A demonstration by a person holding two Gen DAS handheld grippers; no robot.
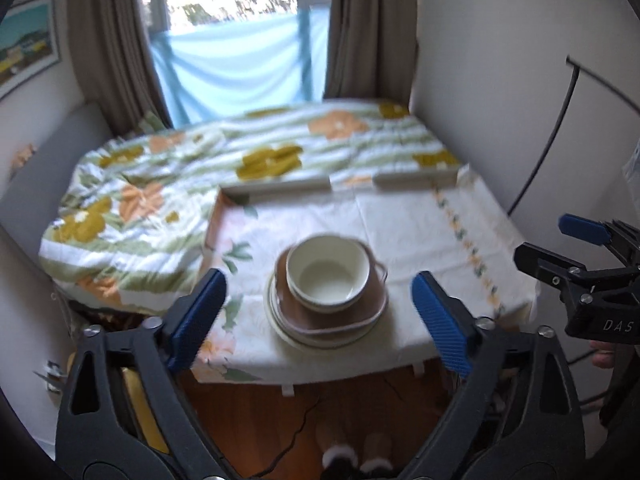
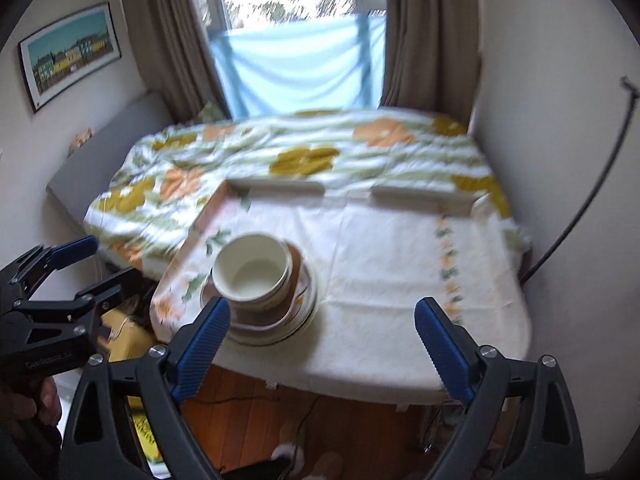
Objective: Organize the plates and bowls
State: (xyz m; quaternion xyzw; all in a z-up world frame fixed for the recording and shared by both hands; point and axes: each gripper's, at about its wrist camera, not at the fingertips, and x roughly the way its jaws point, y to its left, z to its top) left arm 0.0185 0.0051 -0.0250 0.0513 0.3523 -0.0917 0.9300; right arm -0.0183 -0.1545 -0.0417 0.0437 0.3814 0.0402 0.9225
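plates (image 1: 320, 328) blurred, count unclear, slippers (image 1: 356, 456) cut off below

The right gripper (image 1: 600, 240), seen from the left wrist camera, bears the white letters "DAS", possibly part of a longer word.

cream bowl (image 2: 251, 270) tops stacked plates (image 2: 280, 320); right claw (image 2: 322, 346) open, empty.

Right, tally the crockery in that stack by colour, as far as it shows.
Cream bowls: 2, nested on top
Brown plates: 1
Cream plates: 2 rims visible at the bottom, possibly more hidden
Total: 5 visible pieces
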